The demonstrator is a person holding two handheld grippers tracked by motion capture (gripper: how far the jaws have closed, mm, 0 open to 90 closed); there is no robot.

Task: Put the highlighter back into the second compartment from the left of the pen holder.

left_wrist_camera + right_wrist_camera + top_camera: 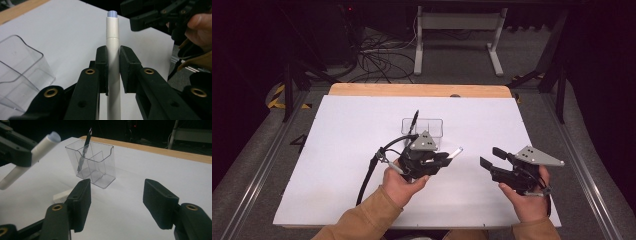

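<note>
White pen (113, 52) clamped in left gripper (113, 65) | right gripper (117, 202) half-open, empty | no readable writing

High view looking forward and down over the white bench (362, 150), left gripper view sitting tight along its own jaws, right gripper view facing the clear holder (96, 165) from nearby, all three sharing holder and white pen (113, 50).

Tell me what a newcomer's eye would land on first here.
Probably the white pen, clamped between the closed jaws of the left gripper and held above the middle of the white table. Just behind it stands a clear divided holder with a dark pen leaning in one compartment. To the right, the right gripper waits open and empty.
</note>
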